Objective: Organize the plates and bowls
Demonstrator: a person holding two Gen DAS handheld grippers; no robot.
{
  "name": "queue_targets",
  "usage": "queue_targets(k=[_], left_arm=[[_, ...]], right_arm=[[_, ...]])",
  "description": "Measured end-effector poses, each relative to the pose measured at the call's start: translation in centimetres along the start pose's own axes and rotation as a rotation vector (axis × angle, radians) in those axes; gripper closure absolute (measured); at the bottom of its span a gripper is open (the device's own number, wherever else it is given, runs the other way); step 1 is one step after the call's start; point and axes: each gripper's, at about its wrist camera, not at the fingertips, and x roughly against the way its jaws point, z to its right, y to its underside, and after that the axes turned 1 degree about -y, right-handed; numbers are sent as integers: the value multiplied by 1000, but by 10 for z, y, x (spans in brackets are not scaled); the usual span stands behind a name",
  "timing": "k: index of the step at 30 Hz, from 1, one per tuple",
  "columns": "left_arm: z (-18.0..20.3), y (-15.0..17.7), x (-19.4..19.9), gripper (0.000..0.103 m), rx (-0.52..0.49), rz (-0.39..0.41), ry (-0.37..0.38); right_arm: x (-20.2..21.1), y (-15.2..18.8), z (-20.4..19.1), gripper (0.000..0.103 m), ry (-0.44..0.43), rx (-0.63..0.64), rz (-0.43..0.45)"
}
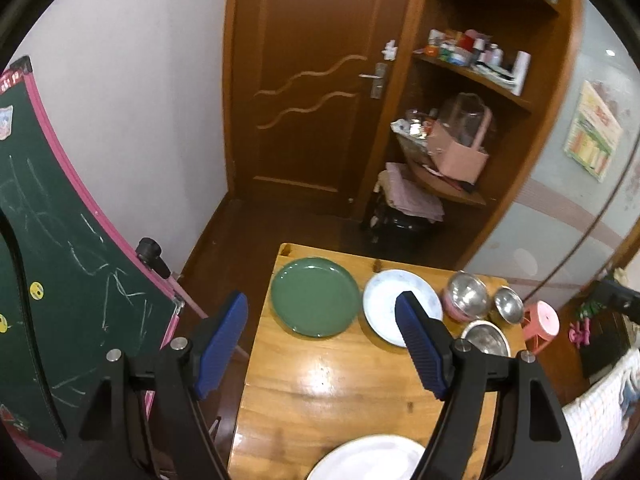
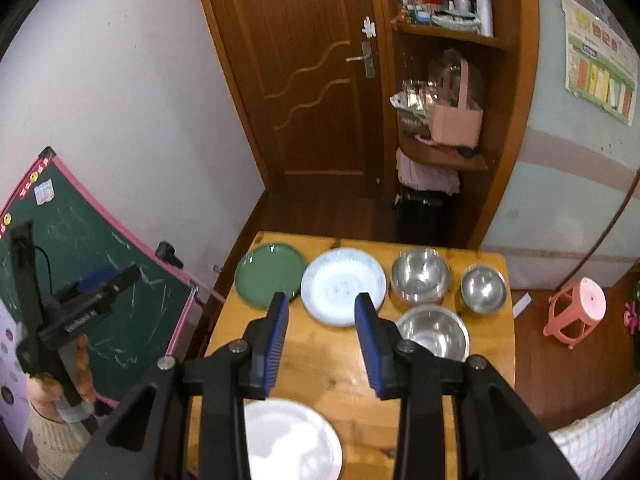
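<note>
Right tongs (image 2: 322,308) hide the near white plate's (image 2: 292,440) edge.

White wall (image 2: 132,92), brown wooden door (image 2: 316,80), cluttered corner shelf (image 2: 444,28), green chalkboard (image 1: 52,240) at left, pink stool (image 2: 576,308) on dark wood floor (image 2: 320,208), wooden desk (image 2: 332,360).

On the table (image 2: 332,364) two plates (image 2: 270,274) (image 2: 343,285) lie side by side at the far-left, three bowls (image 2: 420,274) (image 2: 483,288) (image 2: 434,330) cluster to their right, and another plate (image 2: 292,440) sits at the near edge.
</note>
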Motion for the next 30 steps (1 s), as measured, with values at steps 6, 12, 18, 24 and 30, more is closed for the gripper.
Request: queue_targets(k=[6, 12, 18, 24, 30], left_arm=[[-10, -12, -69, 28, 53, -67, -14], [-24, -14, -148, 28, 98, -124, -55], [-54, 0, -227, 28, 192, -196, -75], [-79, 27, -287, 28, 296, -266, -49], [-96, 53, -322, 28, 341, -316, -29]], right_arm=[[-48, -43, -5, 69, 17, 47, -11], [-126, -68, -6, 69, 38, 113, -66], [-219, -73, -7, 69, -22, 156, -166], [-306, -64, -13, 69, -111, 159, -276], [-378, -47, -24, 69, -183, 147, -369]])
